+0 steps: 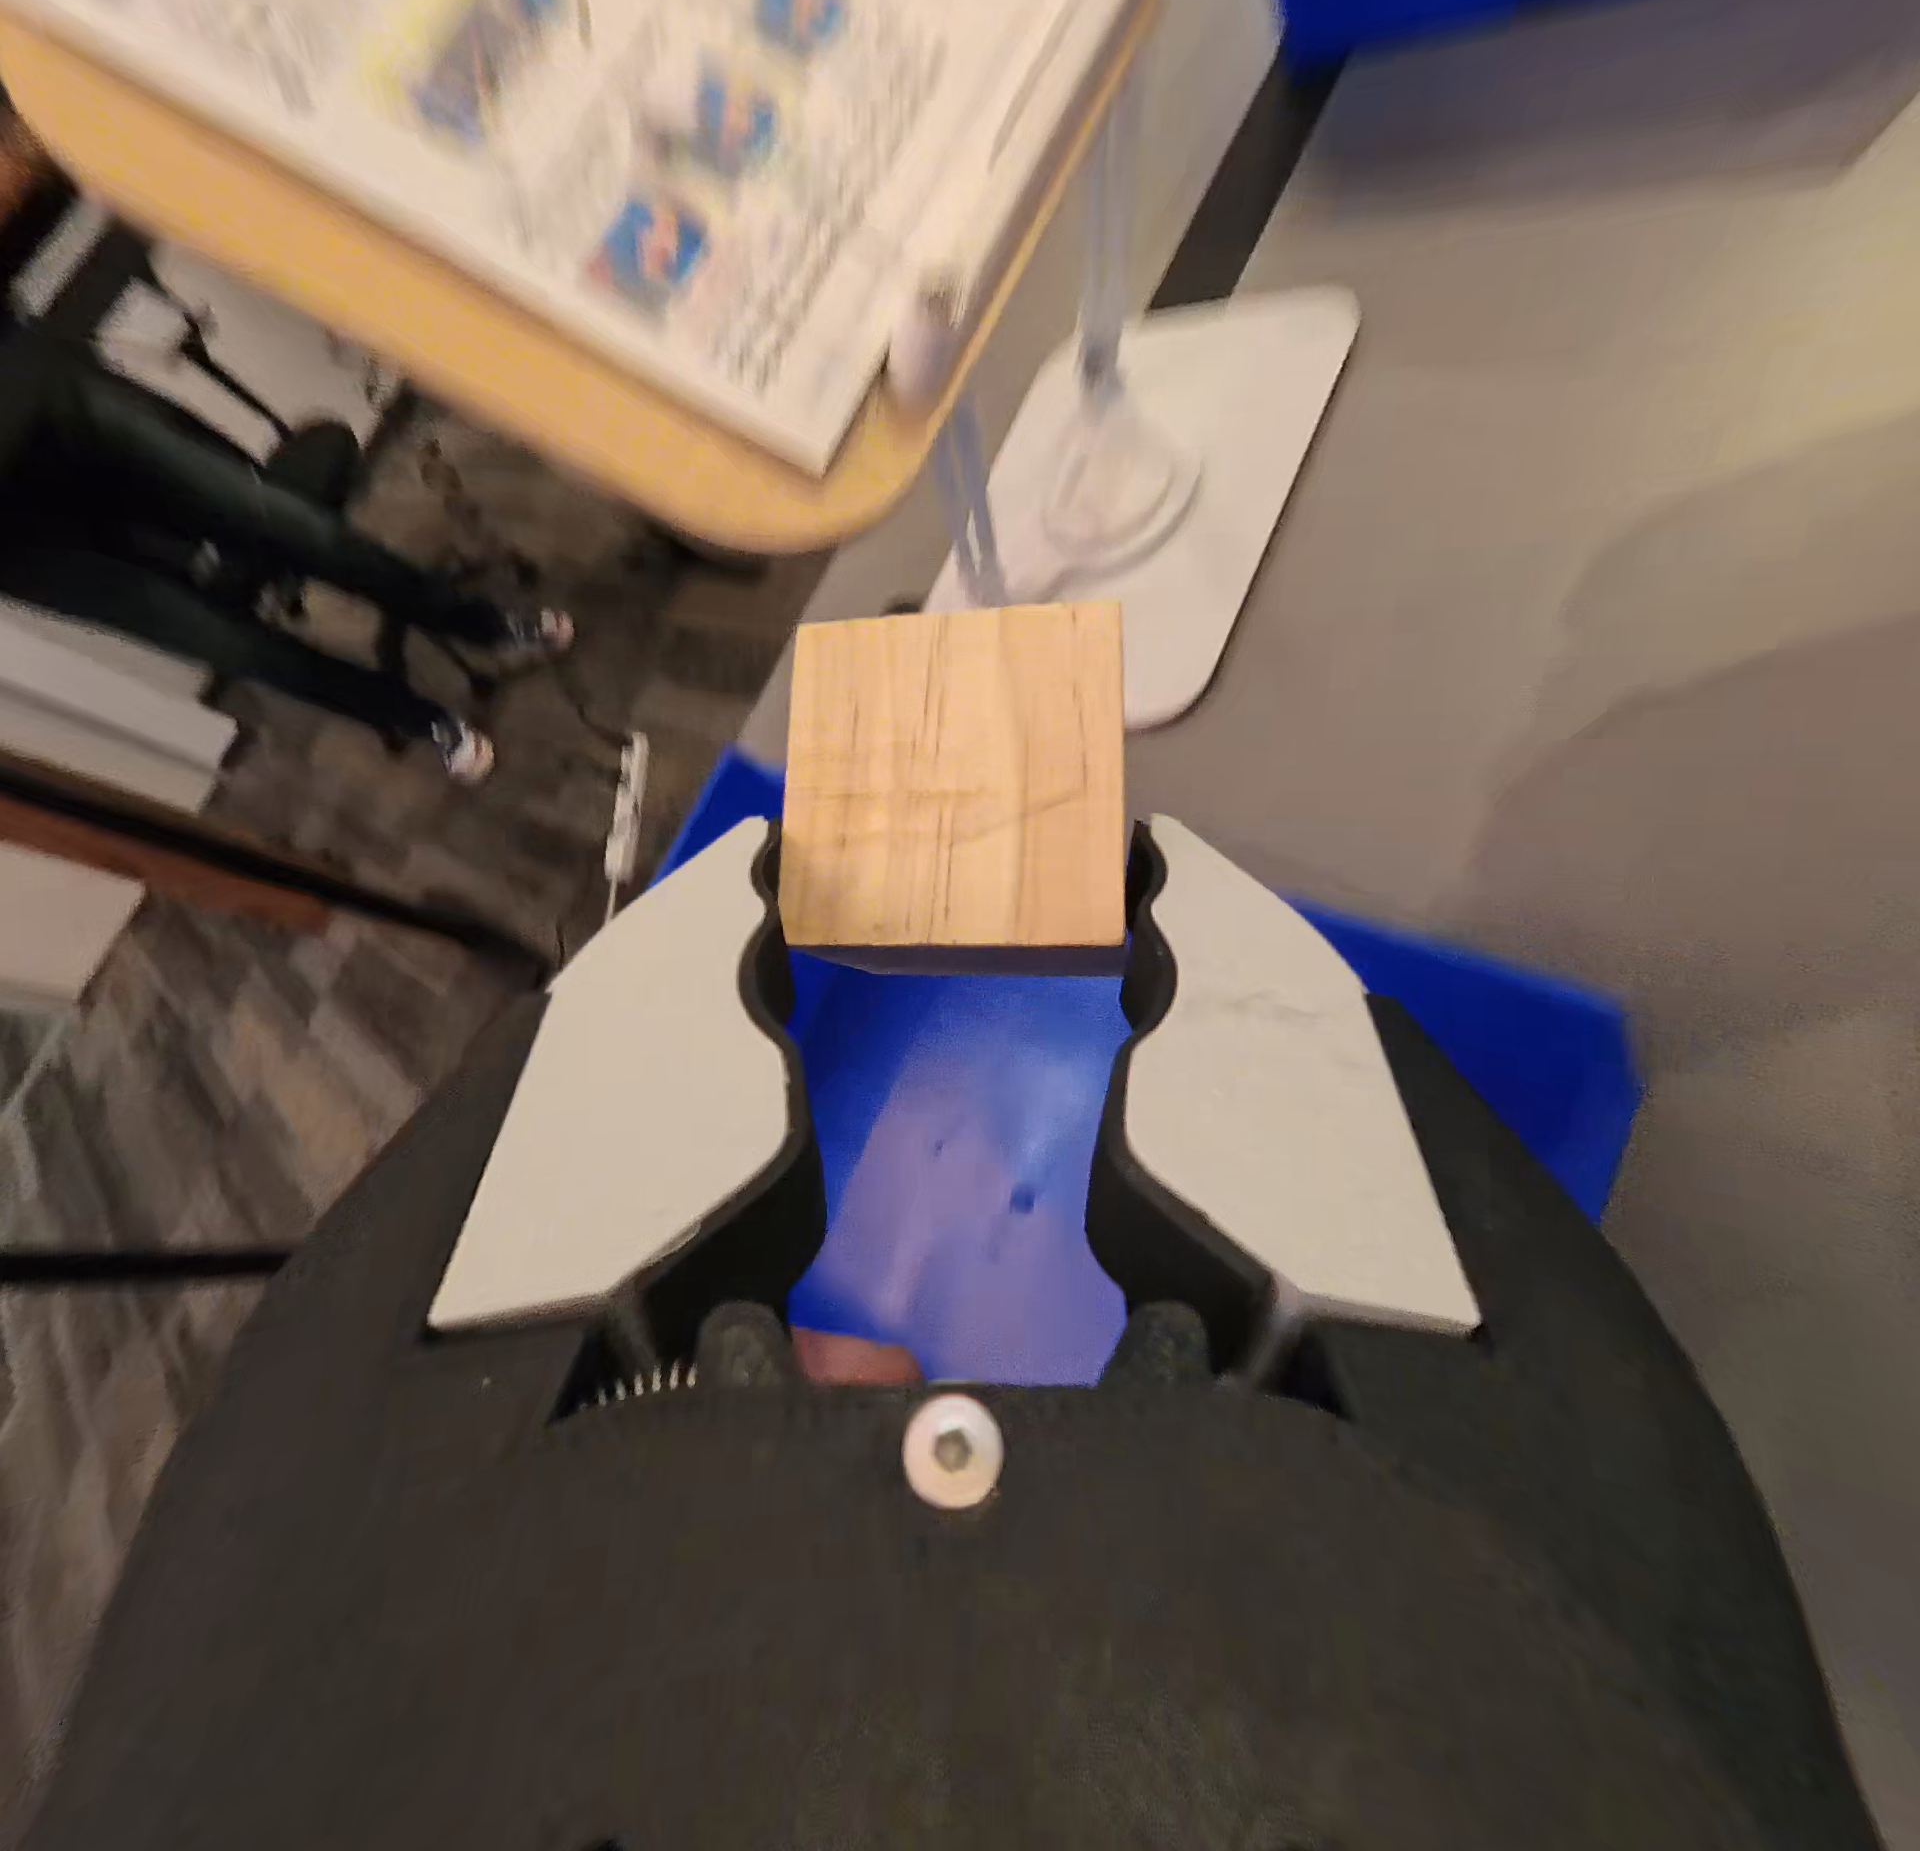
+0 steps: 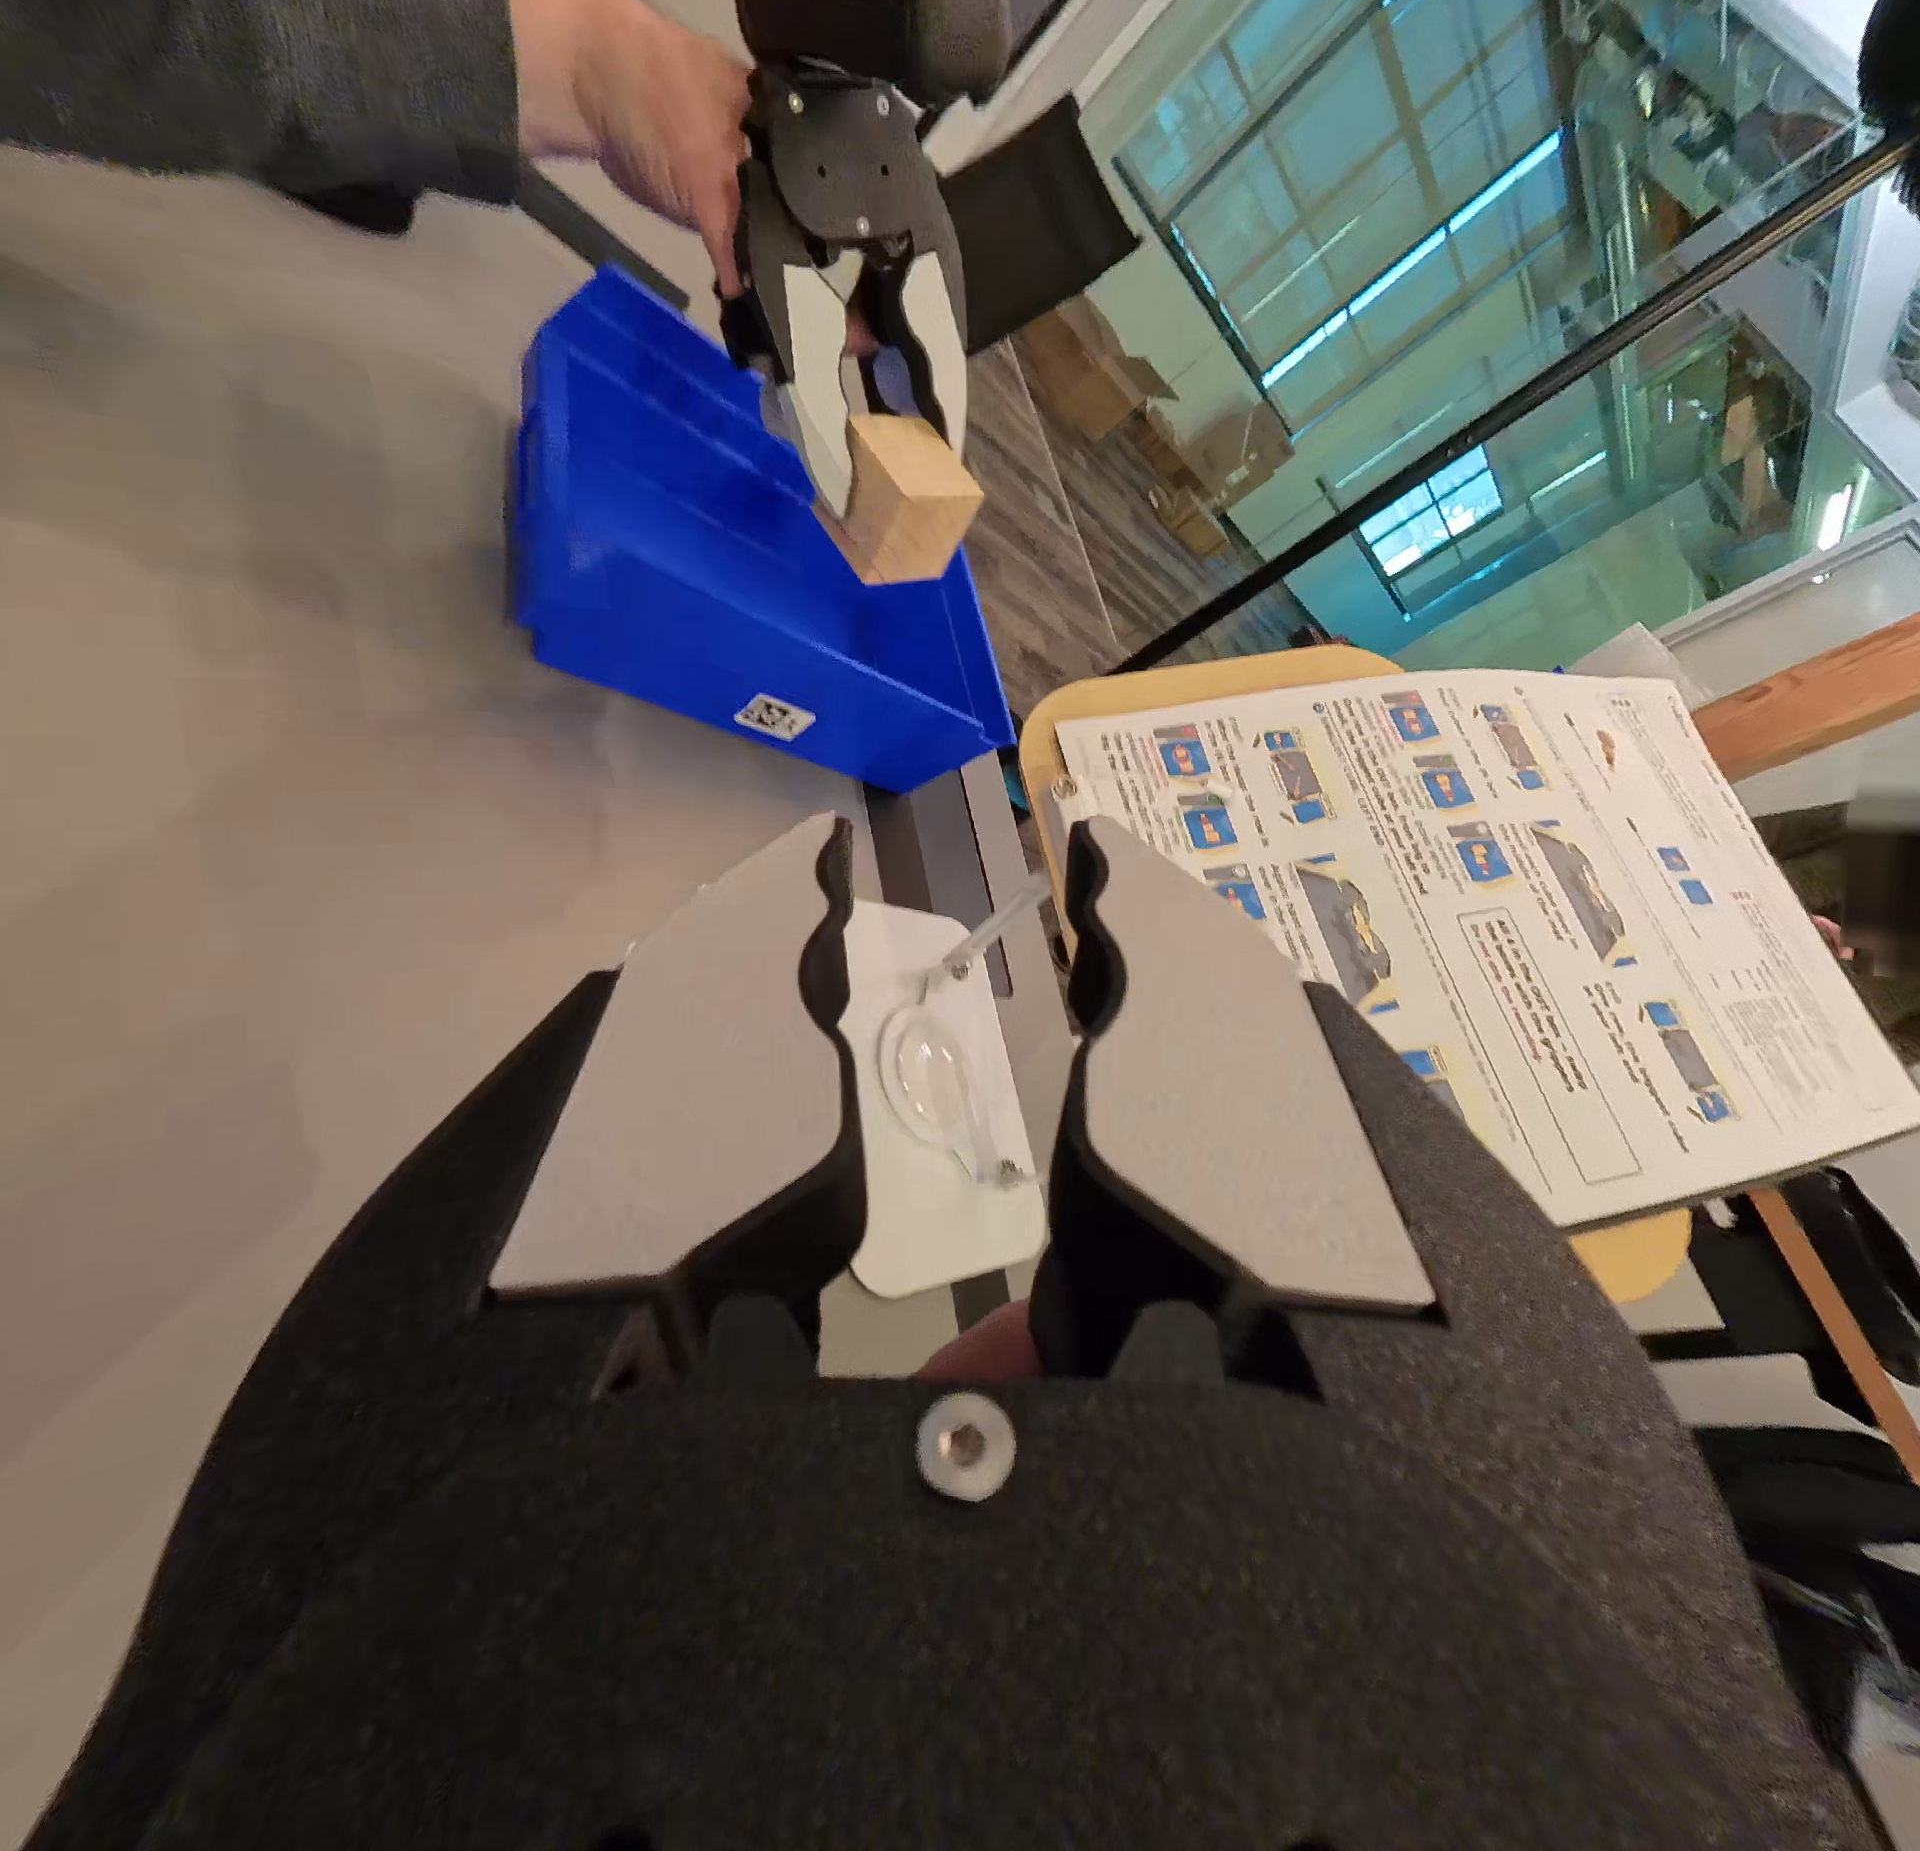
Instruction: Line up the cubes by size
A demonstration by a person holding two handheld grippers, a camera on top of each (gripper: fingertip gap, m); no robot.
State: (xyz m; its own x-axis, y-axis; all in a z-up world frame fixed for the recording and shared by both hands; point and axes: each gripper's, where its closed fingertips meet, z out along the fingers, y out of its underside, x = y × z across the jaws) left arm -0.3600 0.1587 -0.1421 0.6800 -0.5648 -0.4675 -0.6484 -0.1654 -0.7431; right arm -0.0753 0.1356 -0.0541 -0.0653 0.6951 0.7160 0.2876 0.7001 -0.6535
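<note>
Left gripper [image 1: 954, 892]: jaws set apart at a block's width, both black wavy pads pressed flat on the sides of a light wooden cube [image 1: 951, 778], which juts out past the fingertips toward 12 o'clock. In the right wrist view it is seen at 11 o'clock, tips angled downward, carried by a hand [image 2: 634, 128] with a grey sleeve behind it

Right gripper [image 2: 956, 851]: jaws parted, nothing gripped between the pads, fingers directed toward 12 o'clock
</note>
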